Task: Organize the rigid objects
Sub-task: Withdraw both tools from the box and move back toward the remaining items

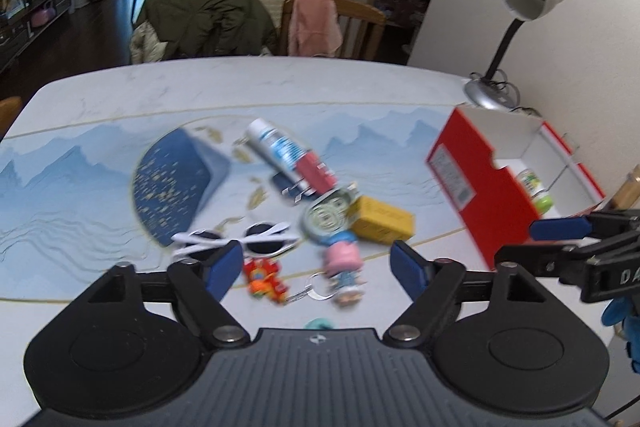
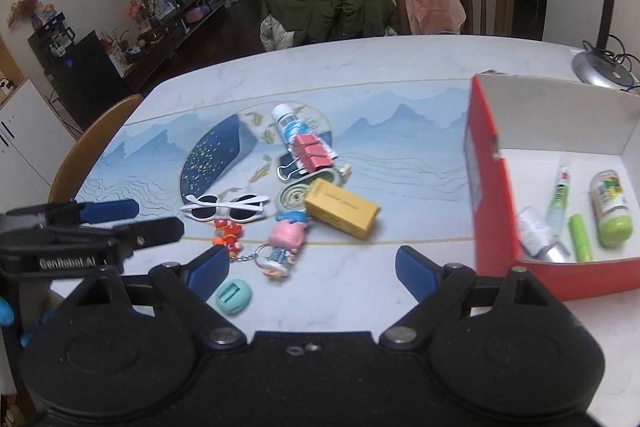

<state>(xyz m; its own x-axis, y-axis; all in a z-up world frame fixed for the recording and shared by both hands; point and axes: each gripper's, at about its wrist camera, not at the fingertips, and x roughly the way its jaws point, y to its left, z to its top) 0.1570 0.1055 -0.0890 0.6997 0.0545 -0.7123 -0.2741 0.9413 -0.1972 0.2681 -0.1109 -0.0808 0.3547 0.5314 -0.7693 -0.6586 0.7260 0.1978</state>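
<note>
**Both jaws wide, nothing held**

Both grippers — left [image 1: 312,269], right [image 2: 312,269] — hang empty above the tabletop's [image 2: 360,67] near edge. White sunglasses [image 2: 224,209], yellow box [image 2: 342,213] and doll keychain [image 2: 282,245] cluster mid-table; red box [image 2: 492,187] sits at the right edge.

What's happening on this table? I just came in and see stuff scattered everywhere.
A person is sorting small items into the red box with two handheld grippers. The left gripper and right gripper are both open and empty above the pile: white sunglasses, a yellow box, a doll keychain and a teal case. A green-capped bottle and tubes already lie inside the box.
</note>
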